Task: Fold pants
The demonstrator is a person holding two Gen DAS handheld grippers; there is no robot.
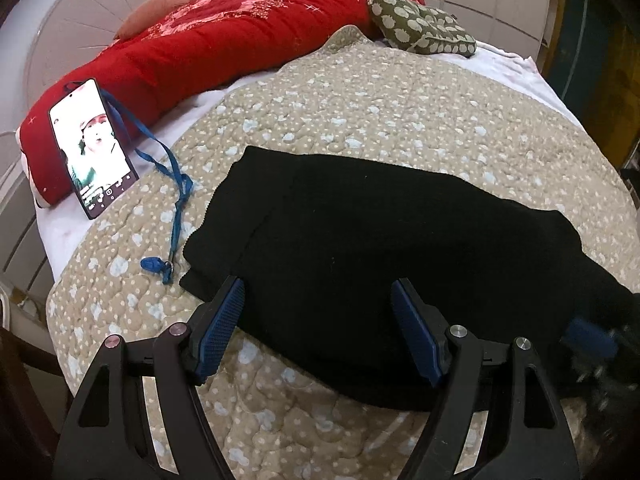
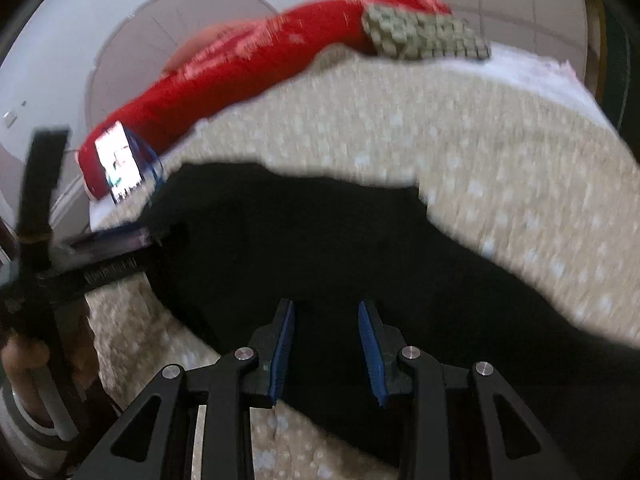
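One pair of black pants (image 1: 360, 248) lies folded on the bed's beige dotted quilt (image 1: 380, 100), a flat slab whose long axis runs from the near left, beside the blue lanyard (image 1: 176, 196), off toward the right edge of the left wrist view. Its short left end faces the one phone (image 1: 93, 148), which leans lit against the long red bolster (image 1: 208, 48). The left gripper (image 1: 318, 332) hangs over the near edge of the pants with its jaws spread wide and nothing pinched between them. The right gripper (image 2: 326, 346) (its view is badly smeared) stands about half open above the cloth, pads clear of it as far as I can tell. I count two grippers, one phone, one lanyard, one red bolster and one olive spotted cushion (image 1: 420, 28) at the far side of the bed.
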